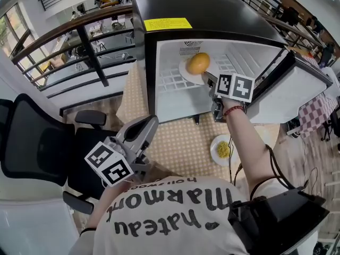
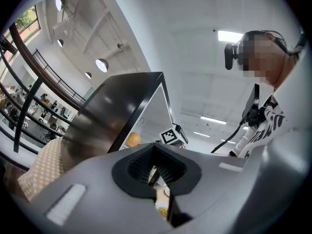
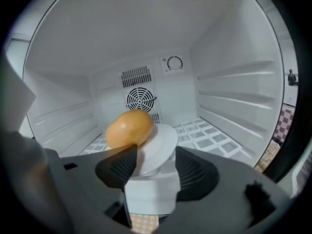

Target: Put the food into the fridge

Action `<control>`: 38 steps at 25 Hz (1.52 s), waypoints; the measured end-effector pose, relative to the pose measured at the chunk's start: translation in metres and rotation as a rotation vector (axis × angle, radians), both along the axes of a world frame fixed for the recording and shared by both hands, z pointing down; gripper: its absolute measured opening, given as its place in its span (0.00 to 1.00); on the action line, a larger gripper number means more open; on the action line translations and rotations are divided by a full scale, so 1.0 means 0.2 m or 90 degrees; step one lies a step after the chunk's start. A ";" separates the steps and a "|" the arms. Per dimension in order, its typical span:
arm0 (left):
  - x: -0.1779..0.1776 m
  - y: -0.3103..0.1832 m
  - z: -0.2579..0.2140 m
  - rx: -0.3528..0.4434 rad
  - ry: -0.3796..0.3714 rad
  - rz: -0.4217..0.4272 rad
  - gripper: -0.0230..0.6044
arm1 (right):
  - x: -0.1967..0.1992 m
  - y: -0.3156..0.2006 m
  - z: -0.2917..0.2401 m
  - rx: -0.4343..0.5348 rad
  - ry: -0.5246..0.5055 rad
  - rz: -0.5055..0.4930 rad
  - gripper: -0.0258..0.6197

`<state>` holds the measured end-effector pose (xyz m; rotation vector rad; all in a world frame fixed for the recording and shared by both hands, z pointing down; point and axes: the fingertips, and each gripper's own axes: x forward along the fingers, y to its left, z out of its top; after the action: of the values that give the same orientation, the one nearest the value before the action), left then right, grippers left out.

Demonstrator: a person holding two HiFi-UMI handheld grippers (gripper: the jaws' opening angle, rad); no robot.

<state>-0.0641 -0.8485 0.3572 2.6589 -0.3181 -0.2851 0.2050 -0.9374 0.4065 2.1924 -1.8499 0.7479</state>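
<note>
The small black fridge [image 1: 212, 9] stands open on the table. An orange-yellow piece of food [image 1: 198, 63] lies on a white plate [image 1: 187, 72] on the wire shelf [image 3: 209, 135] inside. My right gripper [image 1: 210, 78] reaches into the fridge. In the right gripper view the plate's [image 3: 161, 145] rim sits between the wide-apart jaws of the right gripper [image 3: 156, 167], and the pads do not press on it. The food [image 3: 129, 128] rests on the plate's left side. My left gripper [image 1: 146, 126] is held low near the person's chest, shut and empty.
A second white plate with yellow food [image 1: 222, 149] sits on the dotted tablecloth [image 1: 175, 142] in front of the fridge. The fridge door [image 1: 297, 89] hangs open to the right. A black office chair [image 1: 32, 142] stands at the left, with a railing [image 1: 64, 36] behind.
</note>
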 end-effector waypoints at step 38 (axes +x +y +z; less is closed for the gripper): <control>0.31 0.49 0.04 0.052 -0.028 0.098 0.05 | -0.26 1.13 -0.09 0.247 -0.112 -0.056 0.07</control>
<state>-0.0024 -0.7513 0.3661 2.7540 -0.1158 -0.1952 0.1536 -0.7108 0.3882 2.3058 -2.3324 0.6259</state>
